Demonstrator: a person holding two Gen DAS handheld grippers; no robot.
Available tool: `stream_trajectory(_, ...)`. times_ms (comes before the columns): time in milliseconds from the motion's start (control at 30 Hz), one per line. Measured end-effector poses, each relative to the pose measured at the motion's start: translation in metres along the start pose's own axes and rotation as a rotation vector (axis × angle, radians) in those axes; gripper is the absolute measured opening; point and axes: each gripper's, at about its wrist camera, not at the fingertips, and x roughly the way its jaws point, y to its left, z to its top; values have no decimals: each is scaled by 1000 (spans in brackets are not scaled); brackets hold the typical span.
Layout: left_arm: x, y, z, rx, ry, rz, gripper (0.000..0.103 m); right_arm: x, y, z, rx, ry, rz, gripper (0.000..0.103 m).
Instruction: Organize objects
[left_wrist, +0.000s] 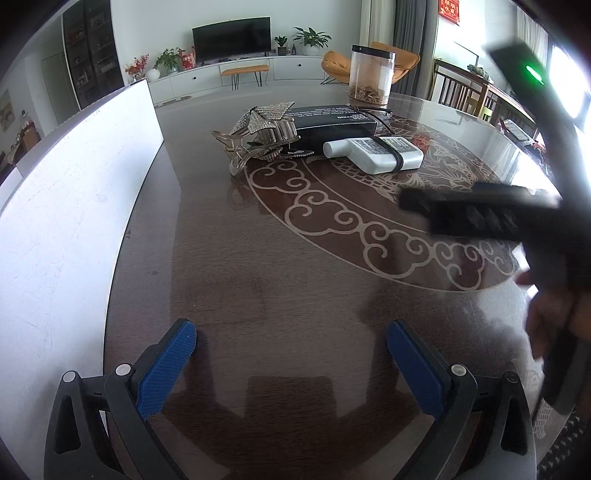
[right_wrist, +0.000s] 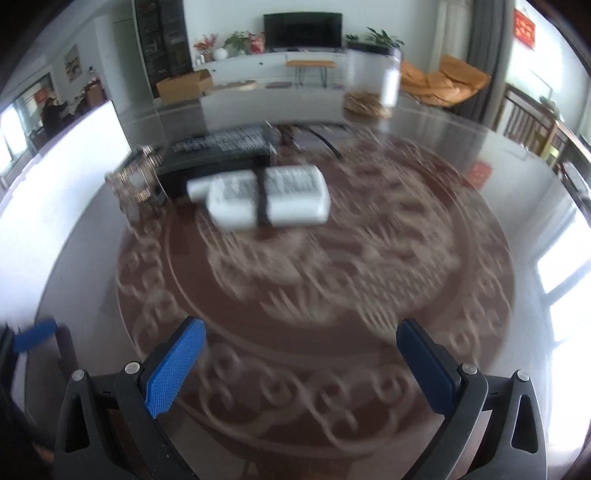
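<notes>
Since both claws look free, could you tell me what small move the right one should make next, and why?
Probably ease the right claw forward toward the white pack. Its jaws stand open and hold nothing, and the pack is the nearest item ahead of it on the table, in front of the black box. The view is motion-blurred, so slow down before closing.

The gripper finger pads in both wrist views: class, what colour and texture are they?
Blue finger pads, with a fine knurled texture, on black frames; clearest in the right wrist view.
</notes>
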Motion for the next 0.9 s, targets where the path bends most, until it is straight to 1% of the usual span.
stream_trajectory(67, 0, 0, 0, 0, 0, 0, 103, 11, 7, 17, 9, -2, 12, 103)
stream_trajectory(133, 0, 0, 0, 0, 0, 0, 103, 25, 10, 30, 21, 15, 9, 103)
stream_trajectory(200, 0, 0, 0, 0, 0, 0, 103, 38, 3, 39, 53, 34, -9, 103)
stream_trajectory(233, 0, 0, 0, 0, 0, 0, 103, 42, -7, 40, 88, 37, -25, 103)
stream_trajectory(267, 1, -1, 2, 0, 0, 0, 103, 39, -18, 39, 116, 22, -54, 102)
stream_trajectory(333, 2, -2, 3, 0, 0, 0, 103, 30, -46, 32, 190, 17, -117, 102)
stream_trajectory(400, 2, -2, 3, 0, 0, 0, 103, 13, -89, 13, 278, 11, -207, 102)
stream_trajectory(467, 2, -2, 3, -1, -1, 1, 103, -4, -119, -5, 322, 12, -256, 103)
stream_trajectory(500, 2, -2, 3, -1, -1, 1, 103, -15, -131, -17, 330, 14, -264, 103)
stream_trajectory(600, 2, -2, 3, -1, -1, 1, 103, -39, -143, -45, 309, 11, -247, 103)
stream_trajectory(667, 2, -2, 3, -1, -1, 1, 103, -53, -135, -63, 277, 8, -224, 103)
stream_trajectory(767, 3, -2, 6, -8, 7, 2, 103, -61, -118, -71, 227, 6, -193, 103)
stream_trajectory(867, 10, -3, 18, -24, 54, 8, 103, -57, -105, -70, 196, 8, -180, 103)
stream_trajectory(900, 15, -5, 26, -23, 79, 9, 103, -55, -106, -71, 197, 8, -176, 103)
